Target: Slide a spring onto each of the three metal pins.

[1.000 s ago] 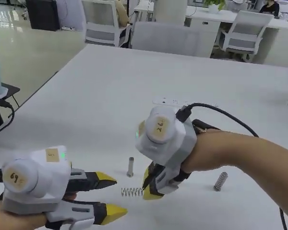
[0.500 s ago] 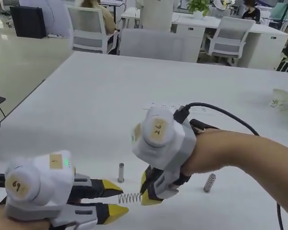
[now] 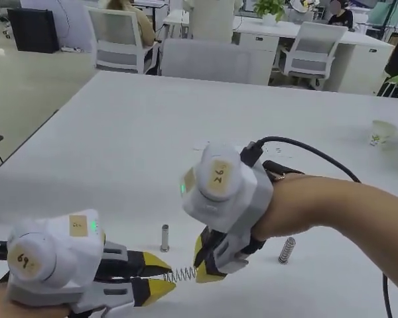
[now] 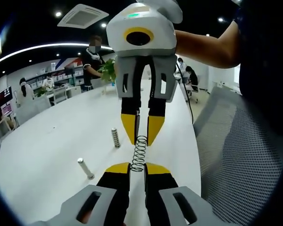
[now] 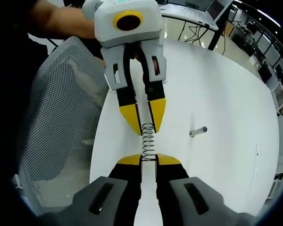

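A small coil spring [image 3: 180, 273] hangs just above the white table [image 3: 152, 139], stretched between the two grippers. My right gripper [image 3: 200, 270] is shut on its right end, and my left gripper [image 3: 160, 275] is shut on its left end. In the left gripper view my jaws [image 4: 137, 167] pinch the spring [image 4: 139, 153], with the right gripper [image 4: 142, 137] opposite. The right gripper view shows my jaws [image 5: 148, 160] on the spring [image 5: 148, 140], facing the left gripper [image 5: 145, 121]. One metal pin [image 3: 164, 237] stands upright just behind. A second spring [image 3: 287, 250] stands to the right.
A paper cup [image 3: 379, 132] sits far right on the table. Office chairs [image 3: 123, 40] line the far edge. A mesh chair [image 4: 236, 141] is close by on my side of the table. The right gripper's cable [image 3: 305, 159] runs over the forearm.
My left gripper has moved in to the spring's free end and its jaws have narrowed onto it. The right gripper keeps hold of the other end. The camera has shifted slightly.
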Motion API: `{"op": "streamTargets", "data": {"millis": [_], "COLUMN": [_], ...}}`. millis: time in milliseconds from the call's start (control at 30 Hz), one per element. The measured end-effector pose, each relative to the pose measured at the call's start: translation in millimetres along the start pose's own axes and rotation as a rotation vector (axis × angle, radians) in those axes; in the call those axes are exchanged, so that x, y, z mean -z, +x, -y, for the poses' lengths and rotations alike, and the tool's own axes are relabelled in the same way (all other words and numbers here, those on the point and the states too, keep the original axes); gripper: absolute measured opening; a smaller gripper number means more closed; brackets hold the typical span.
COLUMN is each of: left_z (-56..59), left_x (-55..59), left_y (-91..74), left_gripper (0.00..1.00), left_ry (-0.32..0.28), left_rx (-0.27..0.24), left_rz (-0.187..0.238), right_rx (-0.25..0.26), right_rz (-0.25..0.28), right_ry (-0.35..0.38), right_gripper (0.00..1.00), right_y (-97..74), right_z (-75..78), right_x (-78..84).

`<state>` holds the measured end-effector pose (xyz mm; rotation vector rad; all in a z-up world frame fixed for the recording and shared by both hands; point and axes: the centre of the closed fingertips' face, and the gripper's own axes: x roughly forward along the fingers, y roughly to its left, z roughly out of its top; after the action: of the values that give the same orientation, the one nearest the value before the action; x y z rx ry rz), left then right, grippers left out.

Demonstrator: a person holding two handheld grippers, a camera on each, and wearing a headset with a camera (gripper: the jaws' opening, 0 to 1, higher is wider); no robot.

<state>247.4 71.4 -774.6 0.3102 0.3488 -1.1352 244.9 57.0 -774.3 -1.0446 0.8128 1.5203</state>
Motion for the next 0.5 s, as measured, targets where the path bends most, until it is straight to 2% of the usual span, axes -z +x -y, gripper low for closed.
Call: {"op": "streamTargets", "data": {"millis": [200,300,500], "left_z": [-0.1,0.7,1.5], "left_x": [1.0,2.1,-0.2], "left_y": [1.2,2.0,2.8], "left_gripper": [0.03,0.02,0.02], "left_ry": [-0.003,-0.008,-0.012], "left_rx": [-0.003,-0.003,-0.003], "left_rz": [0.0,0.0,0.011], "right_rx": [0.018,0.022,0.034], "right_rz": [0.022,0.053,0.072], "right_ry": [-0.02,-0.032,-0.073], "right_gripper": [0.08,0.08,0.08], "right_y": [-9.6,-14.6,-17.8], "right_z": [0.3,-0.3,-2.6], "right_x": [-10.8,-22.1,-38.3]}}
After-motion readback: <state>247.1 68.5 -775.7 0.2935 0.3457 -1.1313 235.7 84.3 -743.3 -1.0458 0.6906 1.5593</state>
